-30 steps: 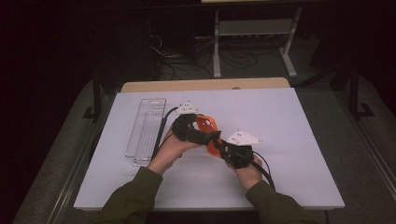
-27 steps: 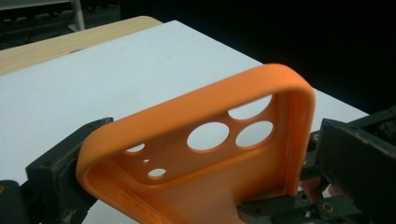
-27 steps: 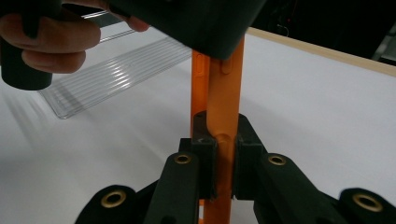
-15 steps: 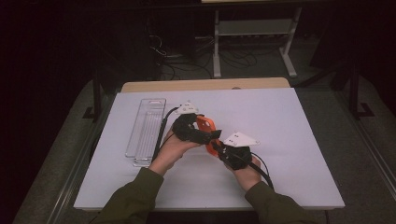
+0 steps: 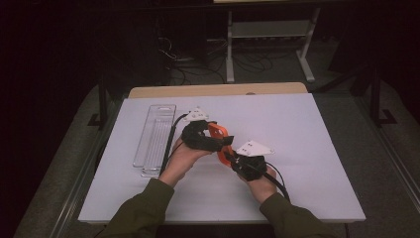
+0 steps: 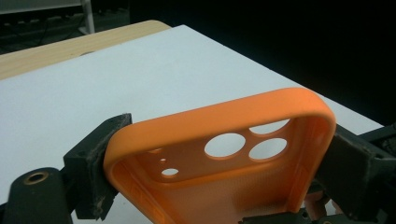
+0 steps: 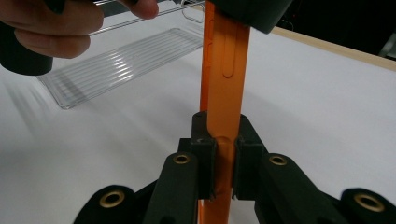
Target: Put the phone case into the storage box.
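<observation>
The left gripper (image 6: 219, 154) has just closed across the width of the orange phone case (image 5: 220, 141). The right gripper (image 7: 223, 154) pinches the case's thin near edge, beside the clear tray (image 5: 156, 141); its long axis runs between both grippers.

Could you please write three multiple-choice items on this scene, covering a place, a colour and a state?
1. Where does the clear tray lie?
A. left of the hands
B. right of the hands
C. on the floor

2. What colour is the case?
A. blue
B. orange
C. green

3. How does the right gripper stand?
A. wide open
B. shut on the case
C. shut on the tray

Key: 1 A, the high view shows it on the table's left; 2 B, orange in all views; 3 B, its fingers press the case's edge from both sides.
</observation>
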`<state>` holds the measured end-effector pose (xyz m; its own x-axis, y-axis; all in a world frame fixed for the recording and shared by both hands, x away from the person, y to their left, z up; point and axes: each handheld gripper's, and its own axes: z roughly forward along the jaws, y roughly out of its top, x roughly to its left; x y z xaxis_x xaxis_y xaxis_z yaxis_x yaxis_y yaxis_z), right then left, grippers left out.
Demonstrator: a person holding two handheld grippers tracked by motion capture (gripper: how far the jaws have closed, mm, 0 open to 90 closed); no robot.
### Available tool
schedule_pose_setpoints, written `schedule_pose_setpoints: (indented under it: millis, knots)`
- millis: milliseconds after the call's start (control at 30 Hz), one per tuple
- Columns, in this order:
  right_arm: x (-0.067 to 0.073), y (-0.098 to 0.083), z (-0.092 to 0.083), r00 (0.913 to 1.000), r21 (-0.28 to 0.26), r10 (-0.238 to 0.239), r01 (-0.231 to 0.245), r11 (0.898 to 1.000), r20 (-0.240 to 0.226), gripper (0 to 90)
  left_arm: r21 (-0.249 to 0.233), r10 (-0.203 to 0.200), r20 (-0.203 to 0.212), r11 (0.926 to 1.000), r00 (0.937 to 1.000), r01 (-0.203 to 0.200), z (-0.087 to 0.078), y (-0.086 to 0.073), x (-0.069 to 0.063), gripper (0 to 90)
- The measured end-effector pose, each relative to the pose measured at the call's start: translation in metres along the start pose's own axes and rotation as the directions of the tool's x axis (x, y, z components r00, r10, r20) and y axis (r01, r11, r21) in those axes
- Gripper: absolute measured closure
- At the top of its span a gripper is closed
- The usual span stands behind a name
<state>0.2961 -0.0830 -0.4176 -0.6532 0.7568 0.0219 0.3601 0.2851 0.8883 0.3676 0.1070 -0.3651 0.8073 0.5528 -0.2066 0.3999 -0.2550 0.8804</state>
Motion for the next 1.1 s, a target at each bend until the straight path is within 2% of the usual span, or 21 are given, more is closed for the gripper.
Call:
schedule_pose_setpoints:
  millis: [133,300,367,400,467,600,700,800,967,1100]
  knots:
    - [0.0,0.0,0.001,1.0,-0.004,0.003,-0.003,1.0,0.001,80.0,0.001,-0.007,0.004,1.0,1.0,0.007,0.0,0.0,0.0,12.4]
    - [-0.002,0.0,0.0,1.0,-0.001,-0.002,0.002,1.0,0.002,76.9,0.006,0.019,0.004,0.9998,0.9998,-0.019,0.0,0.002,0.001,13.3]
    - [-0.002,0.001,-0.001,0.9999,-0.001,-0.005,0.005,1.0,-0.009,70.0,0.012,0.045,-0.021,0.9989,0.9988,-0.045,-0.001,0.003,0.002,13.6]
    - [-0.002,0.002,-0.002,0.9999,-0.008,0.01,-0.01,1.0,-0.009,64.5,0.013,0.051,-0.025,0.9986,0.9984,-0.051,-0.001,0.004,0.003,13.7]
    - [-0.005,0.004,-0.004,0.9997,-0.009,0.021,-0.021,1.0,-0.016,58.3,0.017,0.026,-0.026,0.9995,0.9993,-0.025,-0.003,0.004,0.007,13.8]
    - [-0.011,0.003,-0.004,0.9982,0.006,0.049,-0.049,0.999,-0.035,49.5,0.018,0.044,-0.041,0.9989,0.9982,-0.043,-0.007,0.008,0.014,14.0]
    - [-0.012,0.001,-0.002,0.9982,0.021,0.041,-0.04,0.999,-0.043,43.3,0.007,0.033,-0.045,0.9994,0.9984,-0.033,-0.008,0.01,0.017,14.1]
    - [-0.014,0.001,-0.002,0.9985,0.025,0.035,-0.034,0.999,-0.042,37.2,0.006,0.04,-0.049,0.9992,0.998,-0.039,-0.011,0.014,0.02,14.1]
    - [-0.019,0.0,-0.005,0.9963,0.04,0.043,-0.04,0.998,-0.074,25.5,-0.006,0.027,-0.049,0.9996,0.9984,-0.028,-0.015,0.021,0.023,14.0]
    - [-0.025,-0.002,-0.009,0.9972,0.023,0.034,-0.032,0.999,-0.067,19.0,-0.014,0.037,-0.057,0.9992,0.9977,-0.037,-0.02,0.027,0.026,14.0]
